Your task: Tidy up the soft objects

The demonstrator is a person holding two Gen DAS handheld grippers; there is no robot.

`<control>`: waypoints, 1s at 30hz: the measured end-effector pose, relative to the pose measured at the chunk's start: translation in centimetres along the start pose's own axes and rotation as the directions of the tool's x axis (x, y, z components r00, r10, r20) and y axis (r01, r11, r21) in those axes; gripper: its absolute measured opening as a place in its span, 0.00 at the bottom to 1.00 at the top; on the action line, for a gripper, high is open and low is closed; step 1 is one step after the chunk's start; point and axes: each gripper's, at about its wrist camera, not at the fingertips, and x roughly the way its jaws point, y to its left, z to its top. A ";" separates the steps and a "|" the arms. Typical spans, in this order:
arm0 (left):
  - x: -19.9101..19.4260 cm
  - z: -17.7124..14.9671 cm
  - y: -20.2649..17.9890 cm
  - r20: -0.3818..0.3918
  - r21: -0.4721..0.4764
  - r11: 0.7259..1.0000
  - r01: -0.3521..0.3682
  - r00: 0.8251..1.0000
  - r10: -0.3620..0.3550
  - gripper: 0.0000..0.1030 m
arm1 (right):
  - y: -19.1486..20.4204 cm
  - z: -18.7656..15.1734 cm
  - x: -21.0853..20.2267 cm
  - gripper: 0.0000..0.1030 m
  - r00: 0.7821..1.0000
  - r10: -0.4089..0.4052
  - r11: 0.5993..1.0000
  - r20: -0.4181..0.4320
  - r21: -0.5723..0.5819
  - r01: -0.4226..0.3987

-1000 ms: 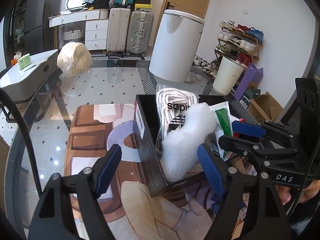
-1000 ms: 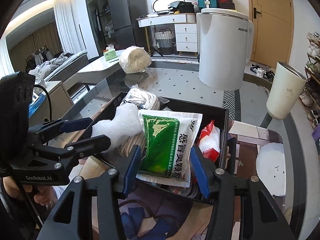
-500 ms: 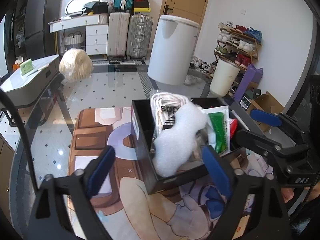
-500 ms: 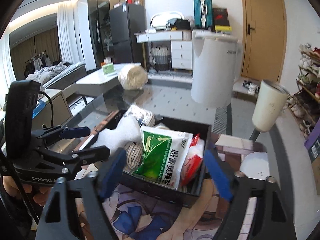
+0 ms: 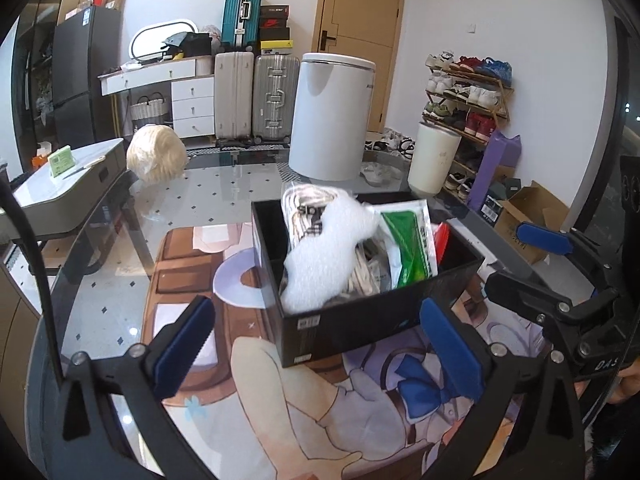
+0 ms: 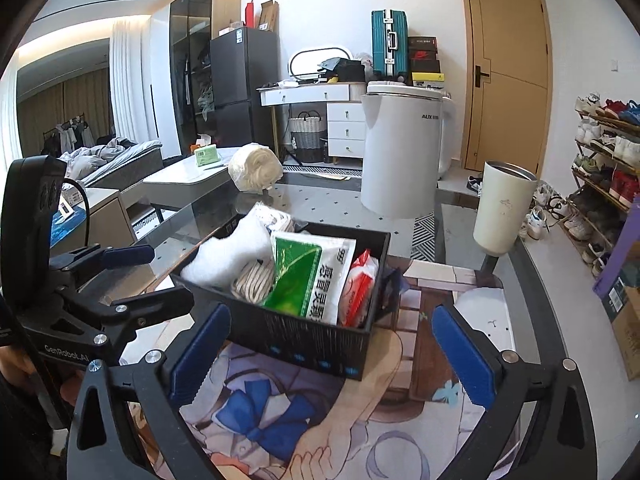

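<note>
We see our left gripper (image 5: 320, 336) at six o'clock, jaws spread wide, holding nothing. Ahead at twelve o'clock sits the black box (image 5: 360, 320) on the printed mat (image 5: 192, 280). Inside it, left to right: white bubble wrap (image 5: 324, 260), a coiled cord bundle (image 6: 252, 280), a green-and-white packet (image 6: 316, 280), a red pouch (image 6: 360, 288). Our right gripper (image 6: 332, 344) hangs wide open too, empty, the box between its blue pads (image 6: 464, 360).

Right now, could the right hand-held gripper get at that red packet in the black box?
Probably yes. The right hand-held gripper is open, and the red packet stands at the near end of the black box, its top poking above the rim with nothing over it.
</note>
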 end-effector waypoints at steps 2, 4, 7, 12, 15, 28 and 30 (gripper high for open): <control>0.0 -0.6 -0.2 0.012 0.010 1.000 -0.014 1.000 0.014 1.00 | 0.1 -0.6 -0.1 0.99 1.000 -0.001 1.000 0.009 -0.005 0.001; -0.1 -1.0 -0.3 0.027 0.011 1.000 -0.022 0.999 0.022 1.00 | 0.2 -1.2 -0.1 0.99 1.000 0.002 1.000 0.009 -0.009 -0.002; -0.3 -1.4 -0.3 0.065 0.011 0.999 -0.044 0.997 0.044 1.00 | 0.3 -2.3 -0.1 0.99 1.000 0.005 1.000 0.016 -0.003 -0.005; -0.7 -1.5 0.3 0.106 -0.020 0.998 -0.060 0.992 0.061 1.00 | 0.4 -3.2 0.0 0.99 0.999 0.007 1.000 0.044 0.004 -0.007; -0.8 -1.4 0.5 0.123 -0.032 0.997 -0.069 0.990 0.073 1.00 | 0.4 -3.1 -0.2 0.99 0.998 0.016 1.000 0.062 0.002 -0.016; -0.4 -1.5 0.7 0.110 -0.048 0.995 -0.091 0.989 0.096 1.00 | 0.9 -3.0 -0.4 1.00 0.996 -0.006 1.000 0.094 -0.015 0.008; -0.4 -1.5 0.8 0.110 -0.053 0.994 -0.095 0.989 0.100 1.00 | 1.1 -3.1 -0.7 1.00 0.995 -0.006 1.000 0.101 -0.020 0.008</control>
